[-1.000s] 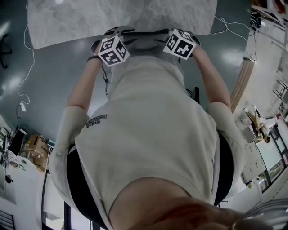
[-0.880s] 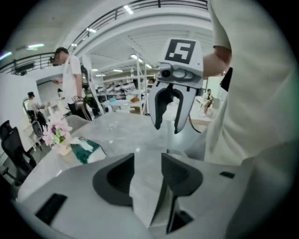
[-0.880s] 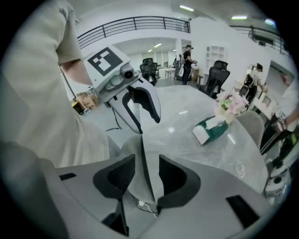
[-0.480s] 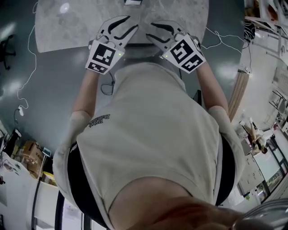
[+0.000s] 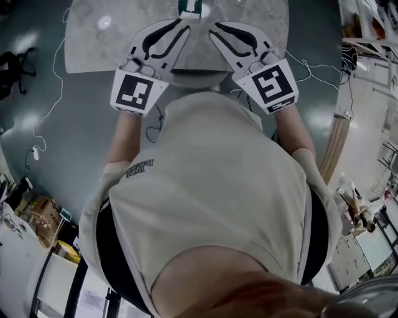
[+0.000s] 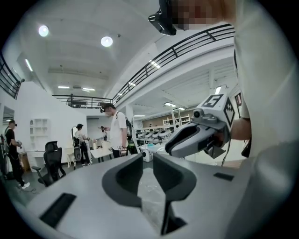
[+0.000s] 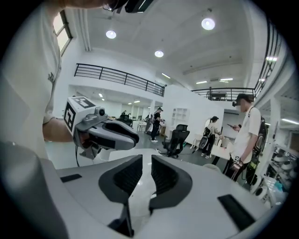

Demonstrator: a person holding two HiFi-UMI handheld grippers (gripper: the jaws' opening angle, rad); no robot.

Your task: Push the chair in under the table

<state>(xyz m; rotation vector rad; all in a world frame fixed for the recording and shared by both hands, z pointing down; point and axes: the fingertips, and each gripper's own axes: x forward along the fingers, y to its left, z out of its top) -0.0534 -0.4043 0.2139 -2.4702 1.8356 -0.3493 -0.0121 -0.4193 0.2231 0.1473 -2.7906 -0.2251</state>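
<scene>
At the table (image 5: 112, 43) edge, you've lifted left tongs (image 5: 178, 23) and right tongs (image 5: 216, 26) off the chair (image 5: 199, 79). Their jaws have just been closing to empty slits, and the chair looks pushed in.

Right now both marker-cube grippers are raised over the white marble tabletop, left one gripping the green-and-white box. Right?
No. The left gripper grips nothing: the left gripper view shows its jaws, which have just been closing, narrowly apart and empty. The green-and-white box lies on the white marble tabletop beyond it. The rest holds.

Table (image 5: 93, 43) looks like polished marble — floor (image 5: 68, 136) glossy, perhaps sealed concrete.
</scene>
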